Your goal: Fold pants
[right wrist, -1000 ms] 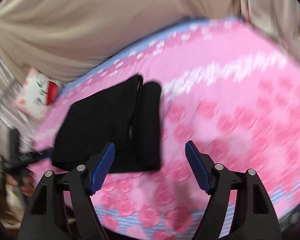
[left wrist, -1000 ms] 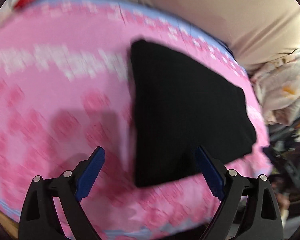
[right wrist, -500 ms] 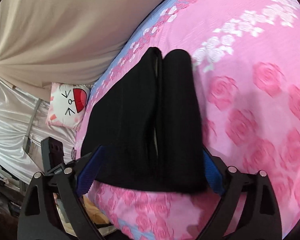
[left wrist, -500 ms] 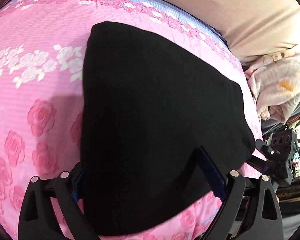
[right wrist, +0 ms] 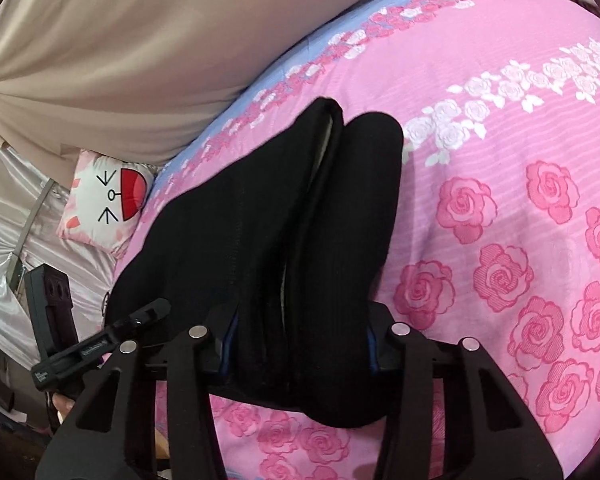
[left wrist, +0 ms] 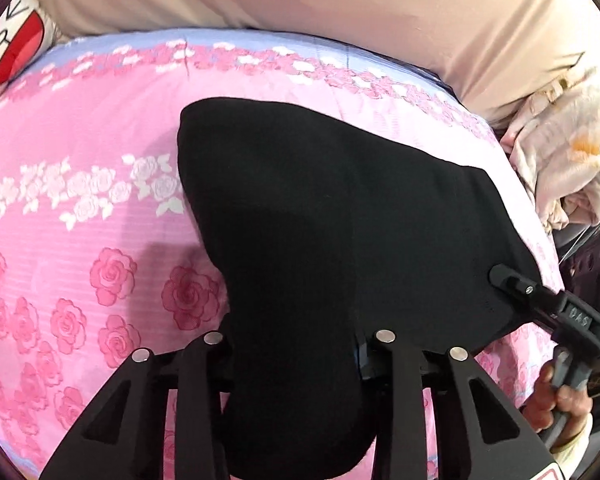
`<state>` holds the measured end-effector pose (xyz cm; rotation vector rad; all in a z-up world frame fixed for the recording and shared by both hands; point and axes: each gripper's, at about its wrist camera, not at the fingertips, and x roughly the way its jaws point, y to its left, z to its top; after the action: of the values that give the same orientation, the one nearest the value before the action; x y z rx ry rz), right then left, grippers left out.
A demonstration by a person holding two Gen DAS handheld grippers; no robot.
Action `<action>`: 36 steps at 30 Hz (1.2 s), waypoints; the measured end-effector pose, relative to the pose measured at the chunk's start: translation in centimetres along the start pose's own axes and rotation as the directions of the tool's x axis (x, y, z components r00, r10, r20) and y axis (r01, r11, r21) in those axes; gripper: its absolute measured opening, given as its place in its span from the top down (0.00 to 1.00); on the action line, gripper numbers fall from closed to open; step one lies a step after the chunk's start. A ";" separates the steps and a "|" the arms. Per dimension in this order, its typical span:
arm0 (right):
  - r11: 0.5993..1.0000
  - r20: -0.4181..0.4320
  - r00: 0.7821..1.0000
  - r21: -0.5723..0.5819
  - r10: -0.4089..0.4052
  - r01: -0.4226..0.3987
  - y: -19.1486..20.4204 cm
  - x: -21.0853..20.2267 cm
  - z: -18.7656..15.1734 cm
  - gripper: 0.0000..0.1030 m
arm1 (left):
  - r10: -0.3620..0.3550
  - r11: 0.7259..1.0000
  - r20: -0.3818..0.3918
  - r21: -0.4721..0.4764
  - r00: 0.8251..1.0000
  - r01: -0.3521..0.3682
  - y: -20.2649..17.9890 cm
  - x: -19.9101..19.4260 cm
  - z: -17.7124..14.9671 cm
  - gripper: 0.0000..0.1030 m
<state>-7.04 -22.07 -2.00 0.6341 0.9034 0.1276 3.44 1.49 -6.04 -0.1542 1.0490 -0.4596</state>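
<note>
Nearest the viewer, the left gripper (left wrist: pixel 296 360) has closed: a second ago its blue-padded jaws stood wide above the cloth; they are now clenched on the near edge of the folded black fabric pants (left wrist: pixel 340 240), which bulges between the black finger arms. The right gripper (right wrist: pixel 296 354) has done the same at the adjacent edge, its jaws drawn in from open and now grasping the stacked layers; only slivers of blue pad remain visible at either side of the cloth.

The pants lie on the pink rose-patterned bedsheet (left wrist: pixel 80 200), already folded into a compact bundle with two rounded lobes in the right wrist view. Judgement: both ends are secured, so the bundle is ready for a further fold or a lift; the task appears far advanced.

Beyond the bundle, a white cartoon-face cushion (right wrist: pixel 108 200) rests at the bed's edge. Farthest back, a beige draped curtain (right wrist: pixel 140 40) and a pale crumpled blanket (left wrist: pixel 560 160) border the bed
</note>
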 end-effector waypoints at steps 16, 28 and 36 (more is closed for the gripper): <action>0.999 -0.021 0.999 0.042 0.033 -0.032 -1.0 0.8 -0.8 0.34 | -0.010 0.996 -0.033 -0.091 0.999 0.007 2.1 2.2 -0.1 0.22; 0.996 0.069 0.997 -0.088 0.034 -0.028 4.2 -3.6 0.1 0.62 | -0.146 0.989 0.065 -0.025 0.987 0.148 0.2 -3.8 2.2 0.72; 0.971 0.190 0.975 -0.227 0.115 -0.070 9.6 -10.1 2.3 0.62 | -0.228 0.973 0.243 0.097 0.943 0.211 -2.0 -12.8 3.6 0.72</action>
<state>-10.12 -18.98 11.48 0.4737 0.6526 0.2393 0.64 4.93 6.68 -0.2629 0.7667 -0.6602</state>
